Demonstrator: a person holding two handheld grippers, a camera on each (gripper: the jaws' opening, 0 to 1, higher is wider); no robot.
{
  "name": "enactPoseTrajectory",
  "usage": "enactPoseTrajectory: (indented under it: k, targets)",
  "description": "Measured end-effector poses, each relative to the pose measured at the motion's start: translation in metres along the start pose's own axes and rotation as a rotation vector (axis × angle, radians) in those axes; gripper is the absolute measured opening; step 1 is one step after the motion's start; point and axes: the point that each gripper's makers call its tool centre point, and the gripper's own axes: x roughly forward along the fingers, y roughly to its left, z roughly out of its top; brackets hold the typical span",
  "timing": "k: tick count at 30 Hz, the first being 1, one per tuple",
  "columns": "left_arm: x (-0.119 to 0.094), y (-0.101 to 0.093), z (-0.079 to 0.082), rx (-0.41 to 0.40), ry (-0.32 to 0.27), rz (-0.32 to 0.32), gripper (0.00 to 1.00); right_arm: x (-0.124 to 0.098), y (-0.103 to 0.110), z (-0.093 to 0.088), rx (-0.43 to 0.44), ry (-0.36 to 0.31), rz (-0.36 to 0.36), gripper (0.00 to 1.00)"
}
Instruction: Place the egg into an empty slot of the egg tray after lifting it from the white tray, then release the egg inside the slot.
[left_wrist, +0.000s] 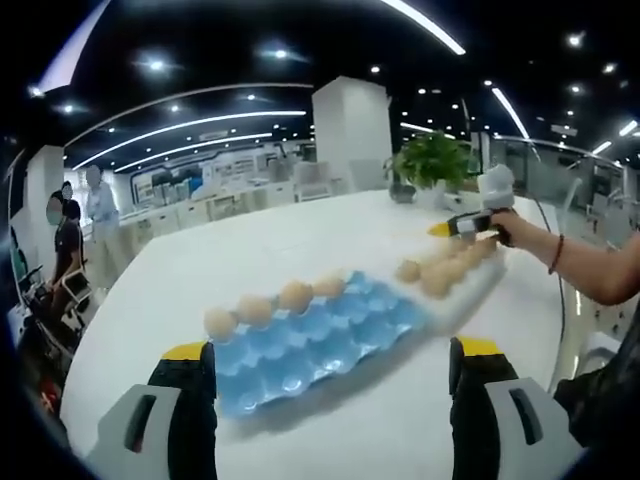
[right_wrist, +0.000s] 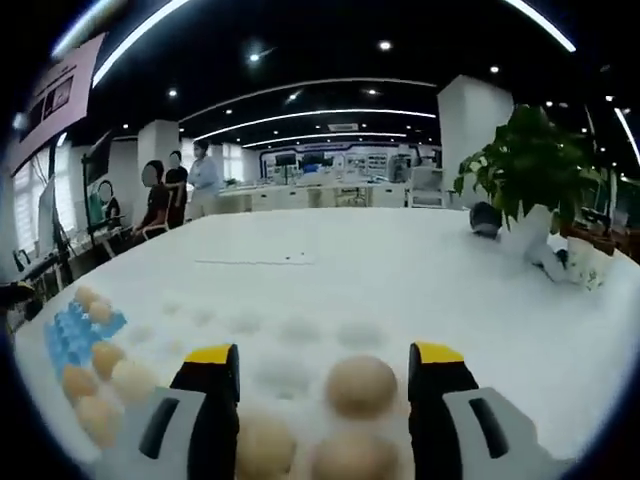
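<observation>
A blue egg tray lies on the white table, with several tan eggs along its far row. My left gripper hovers in front of it, open, nothing between its jaws. To the right, a white tray holds more eggs. A hand holds my right gripper above its far end. In the right gripper view, that gripper is open over the white tray. One egg lies between the yellow-tipped jaws with gaps on both sides. The blue egg tray sits at far left.
More eggs lie near the jaws and at the left of the white tray. A potted plant stands at the table's far right. People stand beyond the table's far left edge. Bare table stretches ahead.
</observation>
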Motion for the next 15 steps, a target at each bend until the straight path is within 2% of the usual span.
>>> enactPoseTrajectory:
  k: [2,3,5,6,8,10,11,12,15]
  targets:
    - [0.000,0.000,0.000,0.003,0.003,0.002,0.99,0.000,-0.004,-0.001,-0.007,0.004,-0.008,0.57]
    - [0.000,0.000,0.000,0.005,0.002,0.002,0.99,0.000,-0.009,-0.005,-0.023,0.028,-0.030,0.55]
    - [-0.001,0.000,0.001,0.003,0.001,0.002,0.99,0.001,-0.011,-0.010,-0.028,0.042,-0.030,0.54]
    - [-0.001,0.000,0.001,0.005,0.001,0.003,0.99,0.002,-0.011,-0.009,0.004,0.028,-0.030,0.53]
    - [-0.001,0.000,0.001,0.004,0.001,0.005,0.99,0.001,-0.014,-0.009,-0.029,0.039,-0.040,0.47]
    - [-0.002,0.000,0.002,0.005,0.002,0.006,0.99,0.000,-0.022,-0.012,-0.122,0.062,-0.083,0.39]
    - [-0.002,0.000,0.002,0.006,0.001,0.006,0.99,0.001,-0.020,-0.013,-0.164,0.068,-0.073,0.39]
    - [-0.002,0.000,0.002,0.007,0.002,0.006,0.99,0.002,-0.017,-0.012,-0.116,0.060,-0.076,0.39]
    - [-0.003,0.000,0.003,0.011,0.007,0.004,0.99,0.003,-0.018,-0.012,-0.113,0.063,-0.065,0.38]
